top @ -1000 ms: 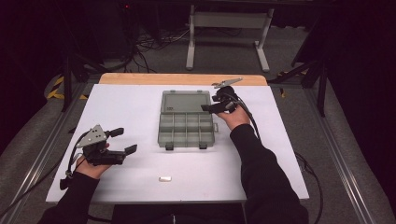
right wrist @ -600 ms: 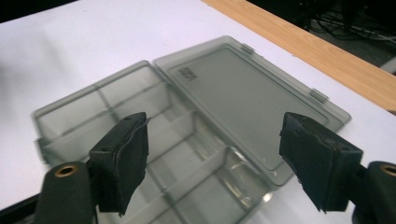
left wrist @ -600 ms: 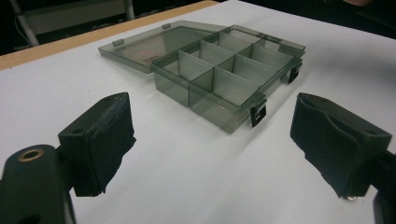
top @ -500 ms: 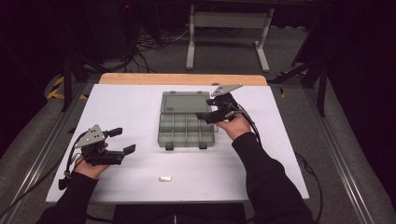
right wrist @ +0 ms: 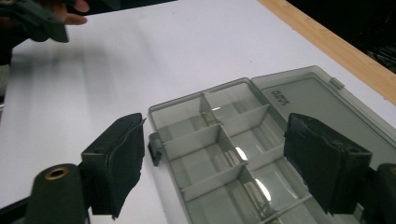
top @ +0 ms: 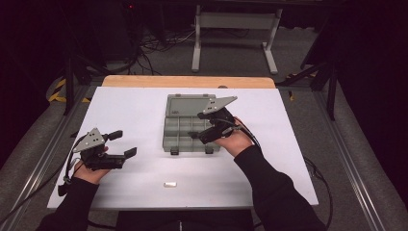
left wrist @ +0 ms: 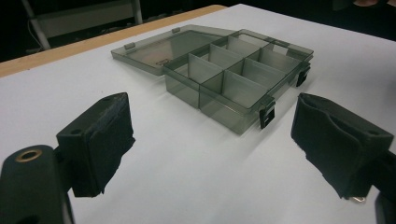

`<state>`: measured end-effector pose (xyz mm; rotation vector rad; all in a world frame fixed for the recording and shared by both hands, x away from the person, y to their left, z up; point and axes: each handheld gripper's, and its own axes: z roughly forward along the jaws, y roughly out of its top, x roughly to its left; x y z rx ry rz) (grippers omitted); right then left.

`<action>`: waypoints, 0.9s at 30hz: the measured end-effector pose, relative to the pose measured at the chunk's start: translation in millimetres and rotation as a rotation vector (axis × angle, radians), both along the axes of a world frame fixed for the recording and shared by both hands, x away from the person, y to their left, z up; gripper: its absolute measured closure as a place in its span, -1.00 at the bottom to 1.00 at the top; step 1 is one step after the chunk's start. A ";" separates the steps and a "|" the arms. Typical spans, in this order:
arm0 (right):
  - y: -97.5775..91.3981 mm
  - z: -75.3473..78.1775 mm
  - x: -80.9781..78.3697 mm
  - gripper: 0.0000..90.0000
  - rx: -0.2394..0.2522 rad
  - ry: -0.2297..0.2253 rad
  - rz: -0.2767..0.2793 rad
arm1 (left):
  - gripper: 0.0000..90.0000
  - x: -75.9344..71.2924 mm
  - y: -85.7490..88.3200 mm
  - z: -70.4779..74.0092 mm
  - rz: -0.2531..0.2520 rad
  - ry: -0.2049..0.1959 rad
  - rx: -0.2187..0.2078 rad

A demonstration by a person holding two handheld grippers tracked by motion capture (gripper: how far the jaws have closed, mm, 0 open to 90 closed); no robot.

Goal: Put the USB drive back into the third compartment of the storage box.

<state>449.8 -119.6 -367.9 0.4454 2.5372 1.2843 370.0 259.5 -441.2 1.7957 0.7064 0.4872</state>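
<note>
A smoky grey compartment box (top: 185,126) lies open mid-table, its lid (top: 188,104) flat on the far side and its cells empty. My right gripper (top: 199,126) hovers over the box's right front cells, pointing left. Its jaws have just been opening and nothing is between them. In the right gripper view the box's dividers (right wrist: 196,137) and lid (right wrist: 317,102) lie below my right gripper (right wrist: 215,158). My left gripper (top: 124,144) rests open at the left, apart from the box. In the left gripper view, my left gripper (left wrist: 219,140) faces the box (left wrist: 233,77).
A small white piece (top: 170,184) lies near the front edge of the white table (top: 134,110). A wooden strip (top: 187,81) borders the far side. Behind it stand a metal frame (top: 231,29) and floor cables. The left hand and gripper (right wrist: 37,21) appear far off in the right gripper view.
My right gripper has moved from the box's far right corner toward the person and leftward, over the compartments. The left gripper has stayed put.
</note>
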 end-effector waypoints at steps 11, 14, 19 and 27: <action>19.7 -2.3 -24.9 -0.56 -0.016 0.000 0.091 | -0.70 -1.7 0.5 -0.6 0.007 0.006 0.003; 26.3 -5.8 -32.6 -0.56 -0.026 0.001 0.117 | -0.70 -1.9 0.8 -0.8 0.006 0.003 0.005; 32.6 -9.4 -40.6 -0.56 -0.033 0.005 0.148 | -0.70 -2.3 1.1 -1.4 0.008 0.004 0.005; 38.3 -13.7 -46.5 -0.56 -0.060 0.018 0.176 | -0.70 -3.3 1.5 -1.4 0.010 0.002 0.007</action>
